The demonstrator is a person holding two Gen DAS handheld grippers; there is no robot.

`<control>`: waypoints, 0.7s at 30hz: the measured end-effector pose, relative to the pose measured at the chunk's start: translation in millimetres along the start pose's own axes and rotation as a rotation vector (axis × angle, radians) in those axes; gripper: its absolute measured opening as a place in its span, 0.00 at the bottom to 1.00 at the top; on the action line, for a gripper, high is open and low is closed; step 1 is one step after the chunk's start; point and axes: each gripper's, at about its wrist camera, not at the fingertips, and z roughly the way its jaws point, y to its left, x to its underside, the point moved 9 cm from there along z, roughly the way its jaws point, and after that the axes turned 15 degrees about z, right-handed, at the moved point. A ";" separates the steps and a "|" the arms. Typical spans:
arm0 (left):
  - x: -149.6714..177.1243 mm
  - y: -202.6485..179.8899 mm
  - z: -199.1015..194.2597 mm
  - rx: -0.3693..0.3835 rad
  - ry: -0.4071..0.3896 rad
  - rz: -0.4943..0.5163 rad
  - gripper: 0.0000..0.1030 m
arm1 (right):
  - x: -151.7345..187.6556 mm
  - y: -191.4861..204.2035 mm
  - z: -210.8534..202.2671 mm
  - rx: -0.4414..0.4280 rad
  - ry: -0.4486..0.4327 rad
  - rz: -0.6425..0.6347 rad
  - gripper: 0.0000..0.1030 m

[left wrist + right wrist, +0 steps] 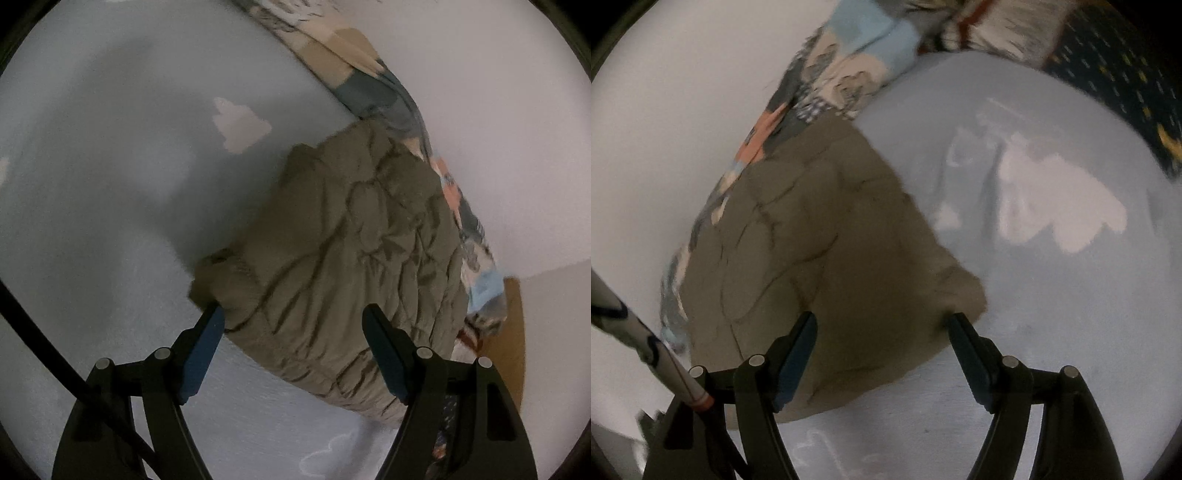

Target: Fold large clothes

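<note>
Your largest surface is the bed (92, 184), spread with a pale blue sheet (1052, 314) that is smooth and printed with white cloud shapes. Along its far edge, against a plain white wall, runs a bunched patchwork quilt (369, 74) in tan, slate and coral blocks.

The task's thing, the olive-brown garment (332, 240), lies on the sheet against that quilt. It looks like soft, matte woven cloth, heavily creased, heaped thick on one side and flatter on the other, so it seems partly folded at most.

Both tools are released. The left tool (293, 314) hangs over the near edge of the garment with nothing between its blue pads; one pad sits just beside a bunched corner. The right tool (882, 317) straddles the opposite near corner, also empty.

To do this step well, bring each tool down on its own corner, catch every layer there, and clench fully before lifting. Raise both together and keep the edge taut, since this limp cloth will likely sag and drag its creases into the fold.
</note>
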 end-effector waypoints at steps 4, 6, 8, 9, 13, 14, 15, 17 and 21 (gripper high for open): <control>3.3 12.0 -0.6 -0.002 -0.005 -0.086 0.74 | -5.9 -24.2 0.9 -0.045 0.026 0.155 0.76; 7.9 16.8 4.4 0.036 0.007 -0.134 0.74 | -8.2 -32.5 1.9 -0.067 0.040 0.208 0.76; 12.9 17.1 12.4 0.058 0.021 -0.153 0.74 | -11.4 -35.5 2.9 -0.089 0.044 0.241 0.76; 13.4 17.0 13.9 0.060 0.018 -0.157 0.74 | -12.3 -36.7 2.8 -0.104 0.046 0.257 0.76; 8.7 10.6 14.5 0.061 -0.042 -0.146 0.74 | -13.4 -40.0 3.0 -0.166 0.053 0.326 0.77; 7.5 8.7 15.5 0.057 -0.053 -0.138 0.74 | -13.2 -40.5 4.1 -0.174 0.057 0.331 0.77; 7.1 8.5 16.0 0.052 -0.063 -0.130 0.74 | -12.5 -41.1 5.2 -0.179 0.059 0.335 0.77; 7.7 7.0 20.4 0.035 -0.076 -0.109 0.74 | -12.5 -42.1 9.6 -0.193 0.061 0.351 0.77; 10.6 10.3 33.5 0.021 -0.086 -0.096 0.79 | -14.0 -45.0 24.1 -0.200 0.052 0.376 0.78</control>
